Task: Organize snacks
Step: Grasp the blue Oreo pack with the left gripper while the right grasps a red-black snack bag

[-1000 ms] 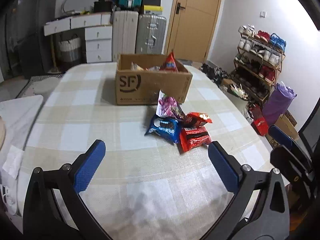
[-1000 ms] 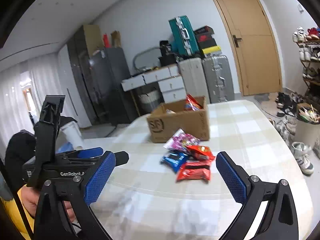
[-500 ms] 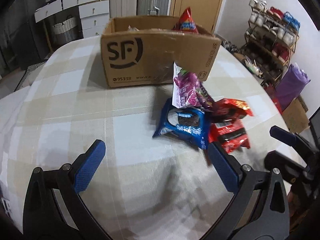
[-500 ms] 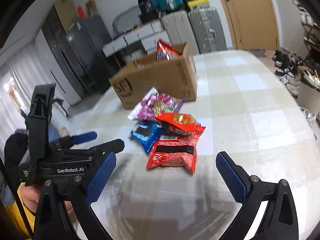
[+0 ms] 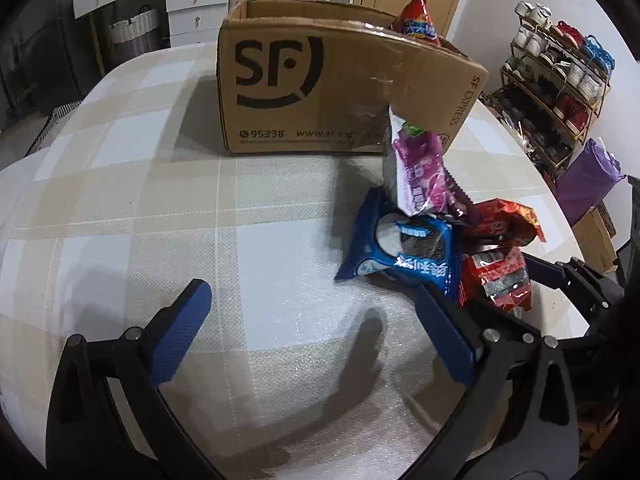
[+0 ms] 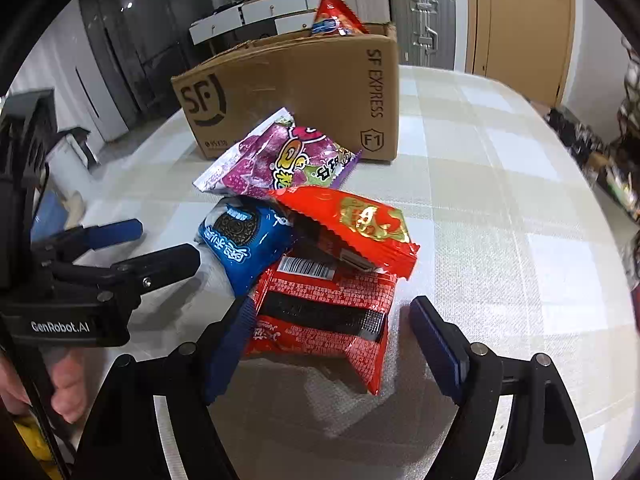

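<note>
Right wrist view is showing the right gripper [image 6: 332, 340] closing around the red barcode packet [image 6: 324, 312], pads not yet pressing, left gripper [image 5: 316, 332] gaping; light, crinkly, probably slippery film, best pinched across its near edge on the table [image 6: 500, 240]

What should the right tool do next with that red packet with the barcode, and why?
Probably ease the right tool slightly further down and close on the red barcode packet. Its jaws have just been closing and now straddle that packet's near end, but the pads do not seem to press it yet. It lies lowest in the pile, under the orange-red packet, so lift gently toward the cardboard box.
</note>
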Tool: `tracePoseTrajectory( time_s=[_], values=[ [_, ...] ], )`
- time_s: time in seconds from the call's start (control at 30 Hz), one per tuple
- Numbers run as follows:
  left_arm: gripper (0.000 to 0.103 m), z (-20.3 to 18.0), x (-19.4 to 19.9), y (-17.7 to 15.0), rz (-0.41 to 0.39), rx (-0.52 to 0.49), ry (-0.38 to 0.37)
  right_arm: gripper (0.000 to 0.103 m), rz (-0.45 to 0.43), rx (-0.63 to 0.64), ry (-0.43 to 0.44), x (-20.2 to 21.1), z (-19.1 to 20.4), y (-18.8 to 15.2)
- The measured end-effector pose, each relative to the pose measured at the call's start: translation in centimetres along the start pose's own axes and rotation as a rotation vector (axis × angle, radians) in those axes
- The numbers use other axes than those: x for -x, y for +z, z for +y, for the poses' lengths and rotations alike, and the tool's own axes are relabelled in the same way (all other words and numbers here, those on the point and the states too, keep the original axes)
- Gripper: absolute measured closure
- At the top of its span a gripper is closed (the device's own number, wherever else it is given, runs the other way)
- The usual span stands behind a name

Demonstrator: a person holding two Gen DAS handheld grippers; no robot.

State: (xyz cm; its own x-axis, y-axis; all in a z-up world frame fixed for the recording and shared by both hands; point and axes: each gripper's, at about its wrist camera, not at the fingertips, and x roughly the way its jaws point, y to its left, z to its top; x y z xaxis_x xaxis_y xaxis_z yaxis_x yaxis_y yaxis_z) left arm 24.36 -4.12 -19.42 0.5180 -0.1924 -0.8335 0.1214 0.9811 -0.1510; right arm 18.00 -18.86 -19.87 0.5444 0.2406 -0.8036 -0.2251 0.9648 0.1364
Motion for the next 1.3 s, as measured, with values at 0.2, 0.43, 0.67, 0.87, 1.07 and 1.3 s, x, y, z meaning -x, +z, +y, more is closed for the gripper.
tracePoseTrajectory(
  time_s=[0.2,0.43,0.67,0.87,1.07,1.3],
  values=[
    [0.002,0.6,-2.0,0.9,0.011,0.02,-0.004,0.049,-0.017,0.111,-0.042,-0.4,1.6,-0.3],
    [0.002,1.0,-2.3,1.8,0.001,0.015,0.007,0.056,-0.103,-0.049,0.108,1.9,-2.1,-1.1],
    [0.002,-1.8,-2.4,2.9,0.003,-0.031,0.006,0.056,-0.199,-0.128,0.196,4.4,-4.5,-2.6],
    [0.002,-5.1,-4.3,5.4,0.017,-0.101,0.016,0.056,-0.251,-0.157,0.253,5.8,-5.3,-3.1],
    [0.002,-7.9,-7.1,5.7,0.054,-0.131,0.034,0.056,-0.258,-0.211,0.297,6.1,-6.4,-3.5],
    [0.03,-8.8,-8.0,5.7,0.033,-0.148,0.0,0.056,-0.26,-0.245,0.329,5.8,-7.0,-3.5]
  ],
)
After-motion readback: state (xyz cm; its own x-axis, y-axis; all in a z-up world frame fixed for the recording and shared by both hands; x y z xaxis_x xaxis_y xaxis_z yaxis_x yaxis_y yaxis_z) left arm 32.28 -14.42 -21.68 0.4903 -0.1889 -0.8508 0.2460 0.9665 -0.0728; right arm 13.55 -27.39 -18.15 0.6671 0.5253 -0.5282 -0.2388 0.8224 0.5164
